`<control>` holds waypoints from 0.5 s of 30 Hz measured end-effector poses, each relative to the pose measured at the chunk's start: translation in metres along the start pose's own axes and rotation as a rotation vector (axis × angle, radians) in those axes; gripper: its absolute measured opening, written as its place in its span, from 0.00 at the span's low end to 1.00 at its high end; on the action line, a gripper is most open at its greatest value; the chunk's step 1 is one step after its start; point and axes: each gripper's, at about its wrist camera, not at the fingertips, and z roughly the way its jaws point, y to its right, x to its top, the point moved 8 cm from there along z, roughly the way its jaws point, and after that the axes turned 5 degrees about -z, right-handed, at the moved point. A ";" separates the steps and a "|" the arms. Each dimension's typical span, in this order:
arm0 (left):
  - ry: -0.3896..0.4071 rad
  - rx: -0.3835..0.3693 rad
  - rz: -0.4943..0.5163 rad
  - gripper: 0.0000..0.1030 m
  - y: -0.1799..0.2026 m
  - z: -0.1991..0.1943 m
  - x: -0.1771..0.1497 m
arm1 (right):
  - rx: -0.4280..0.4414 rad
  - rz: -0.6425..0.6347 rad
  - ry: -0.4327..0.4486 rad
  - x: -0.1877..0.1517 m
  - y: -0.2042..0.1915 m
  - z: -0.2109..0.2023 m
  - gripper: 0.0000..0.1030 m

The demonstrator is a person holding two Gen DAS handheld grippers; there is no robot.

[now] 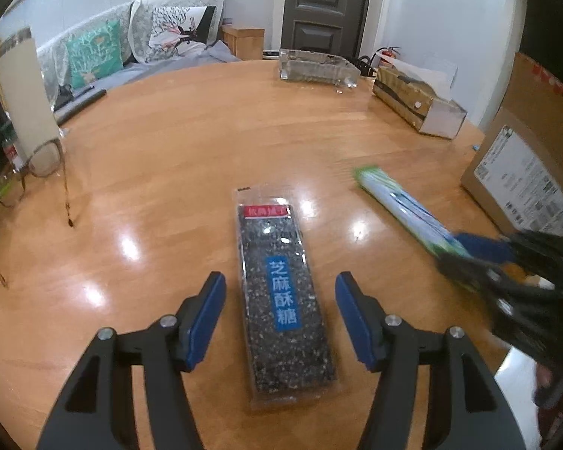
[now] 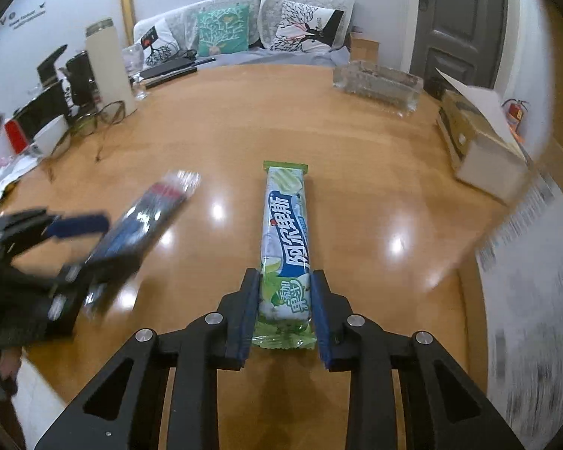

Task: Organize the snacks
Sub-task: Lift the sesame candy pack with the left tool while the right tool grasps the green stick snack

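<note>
The left claw (image 1: 279,315) stands open over the wooden desk (image 1: 169,172), its blue pads (image 1: 206,315) either side of a clear-wrapped sesame candy bar (image 1: 281,300) and clear of it. The bar lies flat, lengthwise from near to far, with a blue label and a red strip at its far end. To the right, the blurred right claw (image 1: 469,255) has its pads closed on the near end of a green-and-blue candy pack (image 1: 398,206), which slants away toward the far left. A cardboard box (image 1: 529,157) stands at the right edge. Far off sit a clear tray (image 1: 319,67) and a tissue box (image 1: 416,105). Glasses (image 1: 41,161) lie at the left beside a pale flask (image 1: 22,93).
</note>
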 end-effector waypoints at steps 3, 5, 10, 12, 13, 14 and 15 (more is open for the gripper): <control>0.011 0.041 0.027 0.47 0.003 0.002 0.000 | 0.008 0.003 0.009 -0.017 -0.003 -0.016 0.23; 0.017 0.046 0.023 0.41 0.002 0.002 0.000 | 0.000 -0.003 0.020 -0.020 -0.005 -0.019 0.25; 0.038 0.054 0.028 0.37 0.001 0.000 -0.001 | 0.006 0.003 0.032 -0.010 -0.011 -0.010 0.34; 0.038 0.045 0.019 0.37 0.000 0.000 -0.002 | -0.013 -0.015 0.030 -0.005 -0.012 -0.003 0.34; 0.039 0.040 0.013 0.37 -0.002 -0.002 -0.002 | -0.017 -0.019 0.032 -0.003 -0.012 -0.001 0.34; 0.040 0.035 0.007 0.37 -0.003 -0.003 -0.003 | -0.022 -0.020 0.035 -0.002 -0.011 0.001 0.34; 0.044 0.025 0.002 0.37 -0.004 -0.004 -0.003 | -0.025 -0.019 0.036 -0.001 -0.011 0.002 0.34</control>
